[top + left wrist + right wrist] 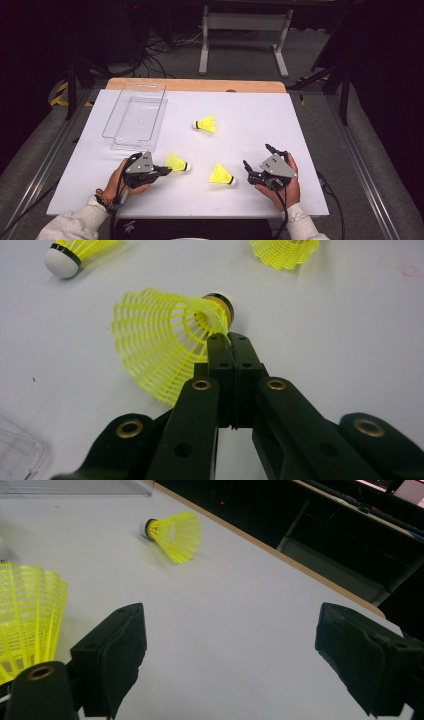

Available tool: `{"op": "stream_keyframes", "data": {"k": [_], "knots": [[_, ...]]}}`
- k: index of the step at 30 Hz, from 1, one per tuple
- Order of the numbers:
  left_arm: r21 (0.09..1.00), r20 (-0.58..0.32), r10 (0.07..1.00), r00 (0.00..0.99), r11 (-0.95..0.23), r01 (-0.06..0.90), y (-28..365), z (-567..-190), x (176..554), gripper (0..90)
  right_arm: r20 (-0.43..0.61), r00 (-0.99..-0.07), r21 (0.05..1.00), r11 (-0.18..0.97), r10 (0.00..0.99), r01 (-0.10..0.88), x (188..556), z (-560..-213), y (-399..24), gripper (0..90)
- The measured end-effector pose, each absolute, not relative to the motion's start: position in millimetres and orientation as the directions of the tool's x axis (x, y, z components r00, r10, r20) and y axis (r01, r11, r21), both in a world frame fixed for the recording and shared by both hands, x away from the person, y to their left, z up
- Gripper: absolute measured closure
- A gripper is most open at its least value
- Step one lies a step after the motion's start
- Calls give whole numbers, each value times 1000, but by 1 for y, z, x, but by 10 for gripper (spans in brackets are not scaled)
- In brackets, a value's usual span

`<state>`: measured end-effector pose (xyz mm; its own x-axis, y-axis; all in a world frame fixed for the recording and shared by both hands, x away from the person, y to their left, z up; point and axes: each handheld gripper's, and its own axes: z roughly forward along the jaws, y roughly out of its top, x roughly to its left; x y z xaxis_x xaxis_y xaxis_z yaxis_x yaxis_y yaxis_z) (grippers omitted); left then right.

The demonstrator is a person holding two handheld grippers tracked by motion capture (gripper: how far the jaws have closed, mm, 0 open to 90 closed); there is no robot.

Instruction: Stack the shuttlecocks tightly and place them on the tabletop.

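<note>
three yellow shuttlecocks (pixel 205 124), one clear tray (pixel 134 116)

text: none legible | labels: none | brands: none | numbers: none | signs: none

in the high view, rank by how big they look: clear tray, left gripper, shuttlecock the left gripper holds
1. clear tray, largest by far
2. left gripper
3. shuttlecock pinched in its fingers, smallest

All three lie at similar depth, so the order seems safe.

Looks like a lab/test rig: white work table (pixel 260 130), dark curtained surround, loose floor cables (pixel 160 50), metal stand (pixel 245 30).
</note>
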<state>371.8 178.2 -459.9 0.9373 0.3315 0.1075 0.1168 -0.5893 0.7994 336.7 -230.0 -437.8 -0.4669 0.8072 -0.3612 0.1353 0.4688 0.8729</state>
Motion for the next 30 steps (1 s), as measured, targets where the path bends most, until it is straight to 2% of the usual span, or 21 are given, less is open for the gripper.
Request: {"op": "stream_keyframes", "data": {"k": [11, 18, 30], "knots": [[808, 139, 363, 922, -580, 107, 187, -436, 390, 896, -356, -476, 869, 472, 804, 147, 338, -440, -229, 141], [823, 149, 395, 907, -558, 108, 188, -412, 418, 896, -351, -482, 864, 476, 803, 163, 339, -443, -228, 141], [735, 167, 369, 915, -665, 134, 176, -402, 458, 895, -339, -508, 854, 486, 792, 187, 342, -447, -225, 142]]}}
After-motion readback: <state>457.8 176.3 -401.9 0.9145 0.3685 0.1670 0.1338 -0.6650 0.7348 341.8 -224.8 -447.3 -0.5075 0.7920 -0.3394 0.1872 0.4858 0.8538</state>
